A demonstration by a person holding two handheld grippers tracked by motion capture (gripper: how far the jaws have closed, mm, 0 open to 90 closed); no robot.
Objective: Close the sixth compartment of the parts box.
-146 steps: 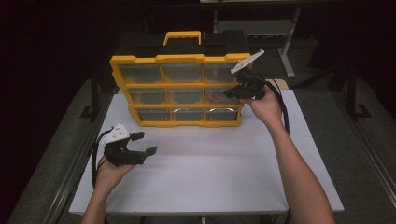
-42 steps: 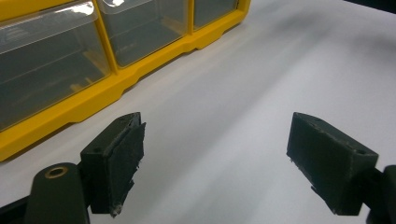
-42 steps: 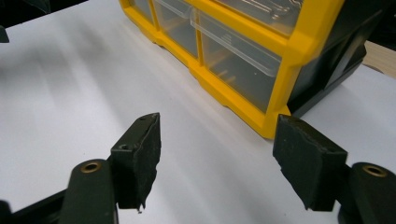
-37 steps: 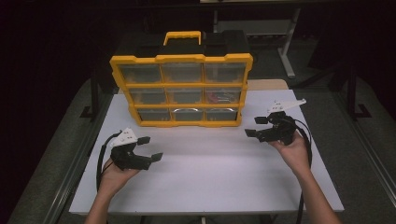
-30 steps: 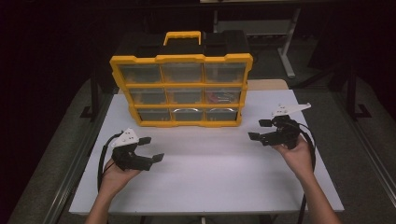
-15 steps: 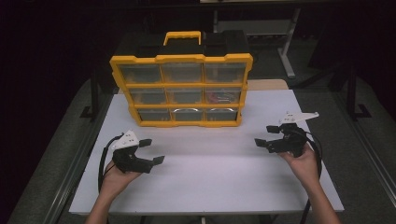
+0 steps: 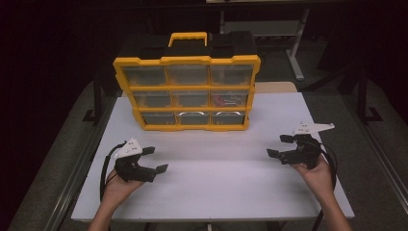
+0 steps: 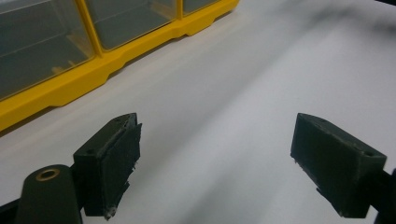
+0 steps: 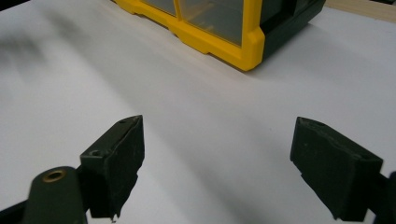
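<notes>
The yellow drawer box (image 7: 186, 89) stands at the far side of the white table (image 7: 216, 192). The left gripper (image 7: 154, 160) and right gripper (image 7: 279, 146) rest near, both wide apart and empty. Next, I think one must reach far to a drawer.

White table (image 7: 216, 187) carries one item directly: a yellow-and-black drawer organizer (image 7: 186, 91) standing upright near the far edge, three rows of clear drawers facing the person, black carry-handle top; a tan strip shows at the table's far right corner.
</notes>
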